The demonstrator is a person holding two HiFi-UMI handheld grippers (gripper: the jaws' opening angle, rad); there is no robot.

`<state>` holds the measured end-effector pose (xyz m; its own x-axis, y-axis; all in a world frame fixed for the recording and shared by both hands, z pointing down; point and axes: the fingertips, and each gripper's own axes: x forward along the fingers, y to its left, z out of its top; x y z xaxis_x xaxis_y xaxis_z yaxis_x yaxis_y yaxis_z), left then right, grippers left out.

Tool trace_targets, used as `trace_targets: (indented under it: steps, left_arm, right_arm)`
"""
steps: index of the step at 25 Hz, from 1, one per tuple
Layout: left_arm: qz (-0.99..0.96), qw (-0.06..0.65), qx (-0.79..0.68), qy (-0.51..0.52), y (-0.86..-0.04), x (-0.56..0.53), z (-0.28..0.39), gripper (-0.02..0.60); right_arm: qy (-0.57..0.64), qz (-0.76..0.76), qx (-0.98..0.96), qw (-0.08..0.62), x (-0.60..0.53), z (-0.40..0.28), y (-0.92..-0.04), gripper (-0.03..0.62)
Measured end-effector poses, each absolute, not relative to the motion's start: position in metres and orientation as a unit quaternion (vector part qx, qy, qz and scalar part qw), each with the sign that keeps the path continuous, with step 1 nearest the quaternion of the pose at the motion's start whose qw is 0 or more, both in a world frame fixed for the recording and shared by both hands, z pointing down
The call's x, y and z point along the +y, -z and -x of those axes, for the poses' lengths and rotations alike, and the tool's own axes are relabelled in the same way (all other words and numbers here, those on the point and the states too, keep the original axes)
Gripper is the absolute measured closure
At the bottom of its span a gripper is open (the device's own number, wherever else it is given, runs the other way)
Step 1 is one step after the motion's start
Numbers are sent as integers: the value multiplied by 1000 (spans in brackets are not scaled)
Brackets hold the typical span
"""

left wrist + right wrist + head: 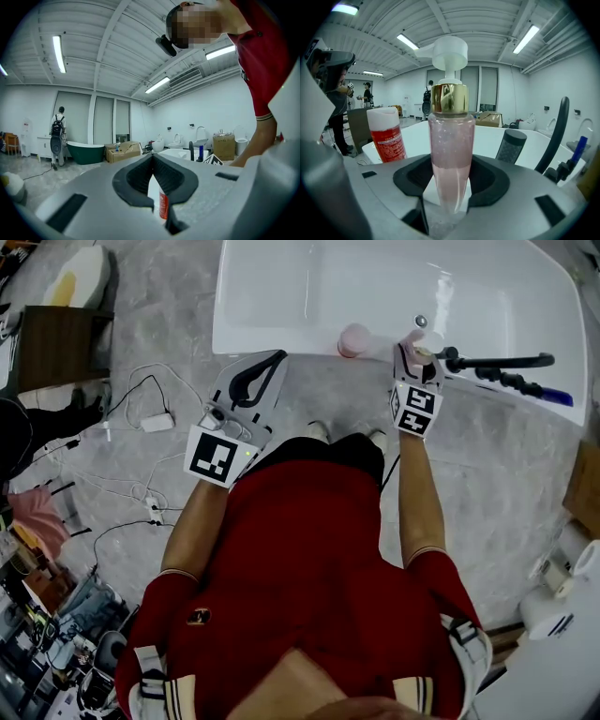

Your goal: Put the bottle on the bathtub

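Observation:
A clear pink pump bottle [449,140] with a gold collar and a white pump head stands upright between the jaws of my right gripper [449,182], which is shut on it. In the head view this bottle [425,341] and the right gripper [418,354] are over the near rim of the white bathtub [281,306]. I cannot tell whether its base touches the rim. A red bottle with a white cap [387,136] stands on the rim just to the left, also seen as the red bottle [354,340]. My left gripper [278,357] hangs lower left, shut and empty, its tips [151,159] meeting.
A black faucet with a hand shower [497,362] and a blue piece [556,397] sit on the tub rim to the right. A black knob [511,146] stands just behind the bottle. Cables and a power strip [155,423] lie on the floor at left, a cardboard box [587,486] at right.

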<state>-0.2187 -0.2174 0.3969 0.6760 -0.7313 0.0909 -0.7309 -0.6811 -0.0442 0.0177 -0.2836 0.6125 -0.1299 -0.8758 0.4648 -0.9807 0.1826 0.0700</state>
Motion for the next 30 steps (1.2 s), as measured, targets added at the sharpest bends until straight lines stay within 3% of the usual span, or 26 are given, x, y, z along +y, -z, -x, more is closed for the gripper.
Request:
trace_targets:
  steps: [23,26,30]
  left_arm:
    - [923,22,379,69,-391,-211,209,575]
    - [926,19,371,69,-390,-205,201,575]
    - [928,12,364,71,-393,-199,194,575]
  right_arm:
    - [-120,-634,-739,194,-284,-25,-635,368]
    - [-125,-632,-739,197,-282,-27,-633,322]
    - [-127,-630,-742,191,-276,-28,-625,310]
